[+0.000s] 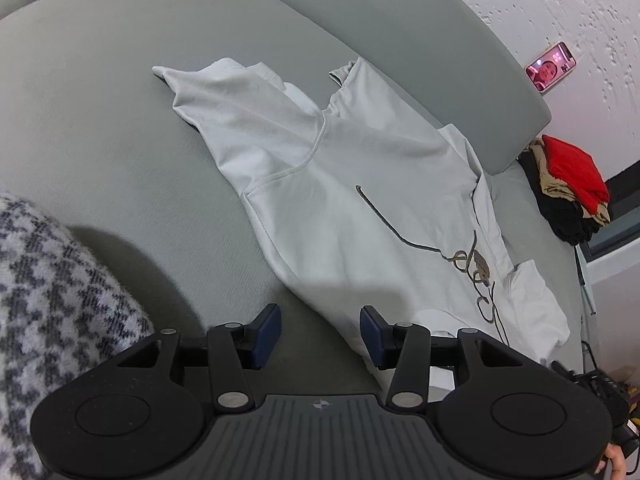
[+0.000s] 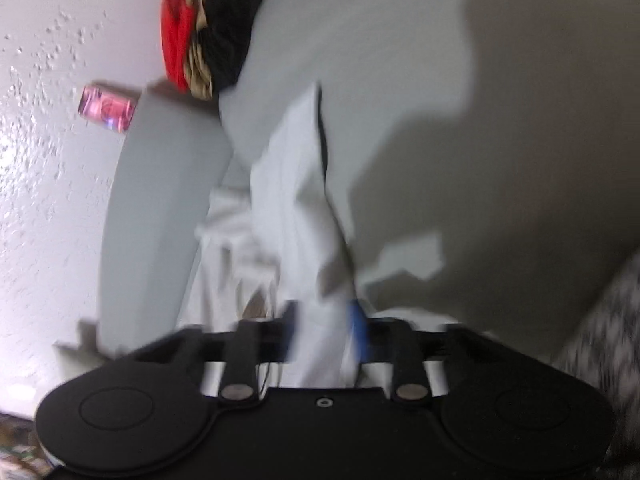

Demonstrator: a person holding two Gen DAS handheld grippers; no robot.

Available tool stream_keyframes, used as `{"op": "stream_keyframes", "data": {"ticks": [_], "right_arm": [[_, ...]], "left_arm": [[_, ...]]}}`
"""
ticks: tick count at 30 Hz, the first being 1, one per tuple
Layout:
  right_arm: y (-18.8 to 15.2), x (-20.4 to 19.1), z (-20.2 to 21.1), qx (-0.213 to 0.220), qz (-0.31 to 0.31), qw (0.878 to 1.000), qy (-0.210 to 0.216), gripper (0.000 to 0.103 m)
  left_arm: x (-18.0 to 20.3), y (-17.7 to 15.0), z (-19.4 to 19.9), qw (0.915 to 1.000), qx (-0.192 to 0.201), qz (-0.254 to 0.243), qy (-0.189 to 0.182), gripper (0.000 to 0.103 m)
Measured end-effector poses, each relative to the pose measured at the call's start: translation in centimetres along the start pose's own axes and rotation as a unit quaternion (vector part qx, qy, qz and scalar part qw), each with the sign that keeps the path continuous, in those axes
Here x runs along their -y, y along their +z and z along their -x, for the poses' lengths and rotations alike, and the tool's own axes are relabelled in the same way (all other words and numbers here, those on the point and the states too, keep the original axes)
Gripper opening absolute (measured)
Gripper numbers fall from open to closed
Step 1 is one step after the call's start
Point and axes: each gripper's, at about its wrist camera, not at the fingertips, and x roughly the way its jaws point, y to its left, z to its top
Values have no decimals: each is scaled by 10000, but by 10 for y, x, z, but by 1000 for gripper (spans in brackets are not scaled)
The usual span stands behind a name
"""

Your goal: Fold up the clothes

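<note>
A white hoodie (image 1: 352, 184) lies spread on the grey bed (image 1: 100, 128), with a dark drawstring and a front pocket showing. My left gripper (image 1: 320, 332) is open and empty, just above the hoodie's near edge. In the blurred right wrist view, my right gripper (image 2: 326, 332) is shut on a bunched part of the white hoodie (image 2: 296, 200), which rises from between the blue pads (image 2: 358, 328). Which part of the hoodie it holds cannot be told.
A grey headboard (image 1: 460, 52) runs along the white wall. A pile of red, tan and black clothes (image 1: 572, 184) sits at the bed's far corner. A pink phone (image 1: 551, 66) hangs on the wall. A houndstooth sleeve (image 1: 48, 288) is at left.
</note>
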Motion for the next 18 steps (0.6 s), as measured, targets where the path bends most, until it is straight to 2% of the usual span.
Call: {"op": "stream_keyframes", "data": {"ticks": [1,6,10,12,14,16,18], "right_arm": [[-3,2,1,-141,-39,9999,76,51],[-23,6,-10,-296,122,9995,50,62],[-31,19,-40,-303,-80,9992,251,62],[-29,25,-47,73,-190,9989,414,67],[-28,28,-52,248,-418,9971,580,68],[-28,27,-52,242,-424,9964,686,68],[-29,23,-52,-8,-413,9960,787,62]], "left_arm": [[0,-1,2,10000,15,6,0,44],[-7,-3,3,9994,37,322,-125,44],[-14,-2,-4,9973,-21,660,-311,44],[-16,-1,-7,9963,4,779,-372,44],[-17,0,-8,9956,41,834,-414,44],[-17,1,-9,9954,53,854,-423,45],[-16,3,-11,9954,34,856,-424,45]]}}
